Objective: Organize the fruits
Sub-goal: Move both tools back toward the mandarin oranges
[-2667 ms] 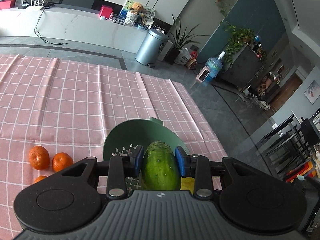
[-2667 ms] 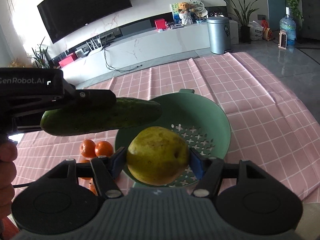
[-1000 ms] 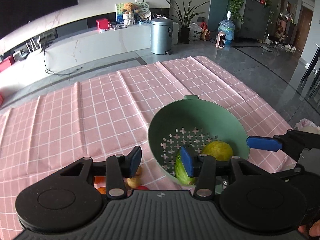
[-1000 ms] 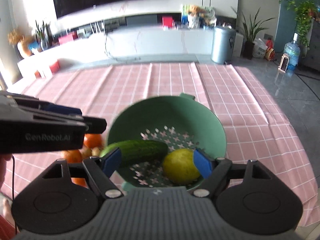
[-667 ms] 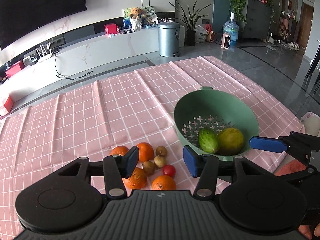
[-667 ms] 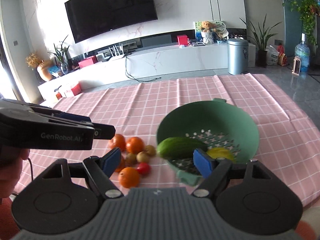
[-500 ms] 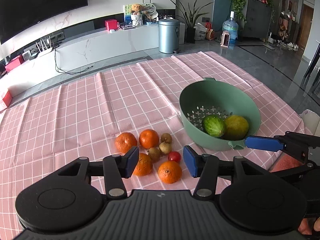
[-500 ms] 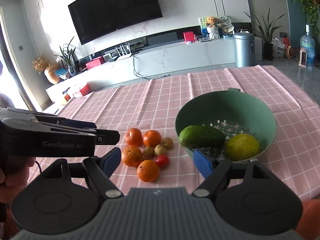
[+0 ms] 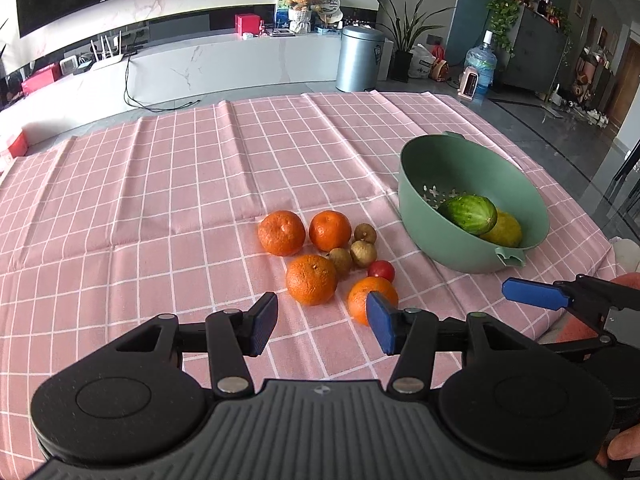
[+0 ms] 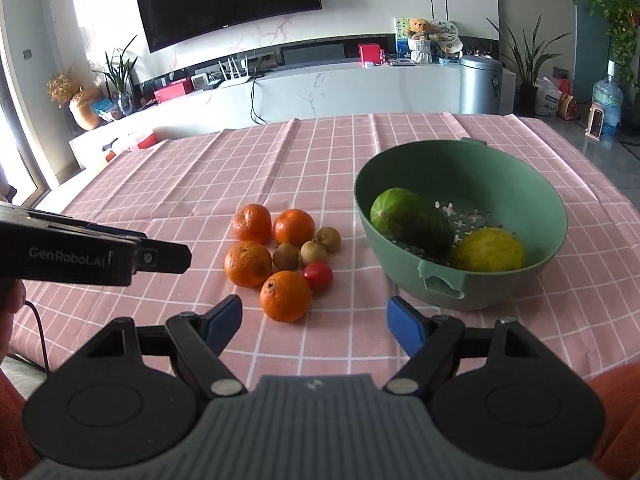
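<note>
A green colander bowl (image 9: 424,168) (image 10: 520,168) stands on the pink checked cloth and holds a cucumber (image 9: 472,213) (image 10: 412,220) and a yellow pear (image 9: 505,229) (image 10: 489,249). Left of it lie several oranges (image 9: 311,285) (image 10: 285,296), three small brown fruits (image 9: 363,253) (image 10: 313,251) and a red cherry tomato (image 9: 381,270) (image 10: 318,275). My left gripper (image 9: 322,323) is open and empty, just short of the nearest orange. My right gripper (image 10: 316,320) is open and empty, near the table's front edge.
The pink checked tablecloth (image 9: 160,184) covers the table. The right gripper's blue-tipped finger (image 9: 536,293) shows at the right of the left wrist view. The left gripper's body (image 10: 80,256) shows at the left of the right wrist view.
Both grippers let go of the cucumber and the pear into the bowl, opened, and pulled back and up. The loose fruit pile is now in view.
</note>
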Available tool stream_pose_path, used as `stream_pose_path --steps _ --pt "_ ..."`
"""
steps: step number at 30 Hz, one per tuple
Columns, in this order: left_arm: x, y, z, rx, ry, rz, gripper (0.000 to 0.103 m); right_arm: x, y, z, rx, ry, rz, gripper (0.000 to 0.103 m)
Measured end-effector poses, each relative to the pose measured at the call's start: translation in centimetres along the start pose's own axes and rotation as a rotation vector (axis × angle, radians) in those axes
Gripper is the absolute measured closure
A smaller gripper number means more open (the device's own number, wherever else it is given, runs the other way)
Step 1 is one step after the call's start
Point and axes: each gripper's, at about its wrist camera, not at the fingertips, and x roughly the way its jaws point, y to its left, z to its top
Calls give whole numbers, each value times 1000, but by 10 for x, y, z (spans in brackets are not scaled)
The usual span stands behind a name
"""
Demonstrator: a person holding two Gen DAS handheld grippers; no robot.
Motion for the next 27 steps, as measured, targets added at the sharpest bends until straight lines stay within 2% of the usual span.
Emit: stream_pose_path --steps 5,10,13,18,27 --pt "12 6 -4 -26 33 -8 43 10 -2 2 20 18 -16 31" --pt "27 7 -3 -26 56 0 48 24 2 5 20 48 12 48" --pt "38 9 -5 -38 79 -2 51 31 11 5 -21 51 21 49" --pt "47 15 -1 -62 74 3 51 45 21 8 -79 57 22 51" --pt "70 15 0 -57 104 2 51 71 26 9 -99 118 24 54"
